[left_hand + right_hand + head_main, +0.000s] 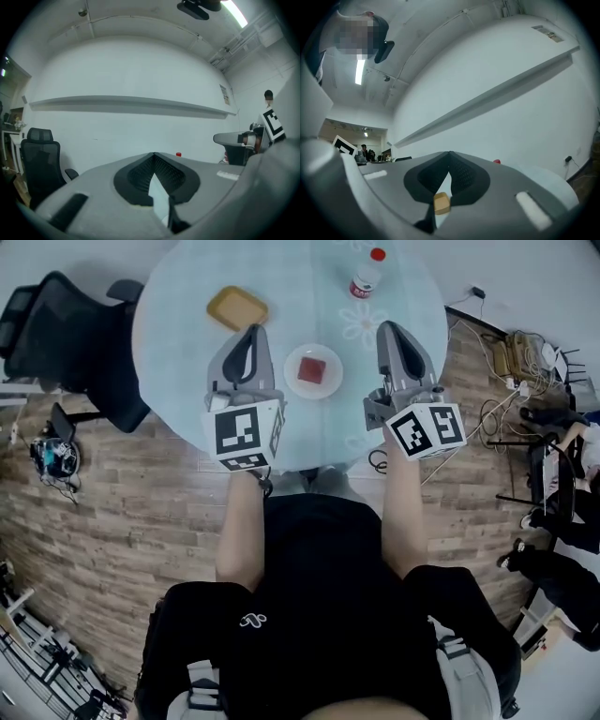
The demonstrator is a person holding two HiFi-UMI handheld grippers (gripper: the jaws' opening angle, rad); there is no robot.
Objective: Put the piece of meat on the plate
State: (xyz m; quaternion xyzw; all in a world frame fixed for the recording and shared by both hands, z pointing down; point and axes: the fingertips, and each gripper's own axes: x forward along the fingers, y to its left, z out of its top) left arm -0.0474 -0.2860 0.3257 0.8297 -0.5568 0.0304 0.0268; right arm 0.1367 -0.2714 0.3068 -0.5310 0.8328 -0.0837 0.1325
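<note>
**The piece of meat point(313, 369) lies on the plate point(327, 382), and both your grippers are closed with nothing held**

The red, square piece of meat sits in the middle of the white round plate and no gripper touches it. The plate stands on the round table point(187, 324) with the pale blue cloth, close to the table edge on your side.

Your left gripper point(252, 330) is just beside the plate, on its left, and apart from it. In the left gripper view its jaws point(153, 153) meet at the tips and nothing is between them.

Your right gripper point(388, 326) is near the plate on its right, a little more apart than the left one. In the right gripper view its jaws point(450, 152) are pressed together at the tips and carry nothing. A small tan block point(442, 202) shows low at the root of these jaws. You cannot tell from the views whether it is a part of the gripper.

Beyond the plate and to its left a yellow dish point(237, 307) lies on the table. Beyond the plate and to its right a bottle point(367, 275) with a red cap stands, well apart from it. A black office chair point(75, 343) is on the floor far to the left of the plate, by the table edge. Cables point(511, 352) lie on the floor far to the right of the plate.
</note>
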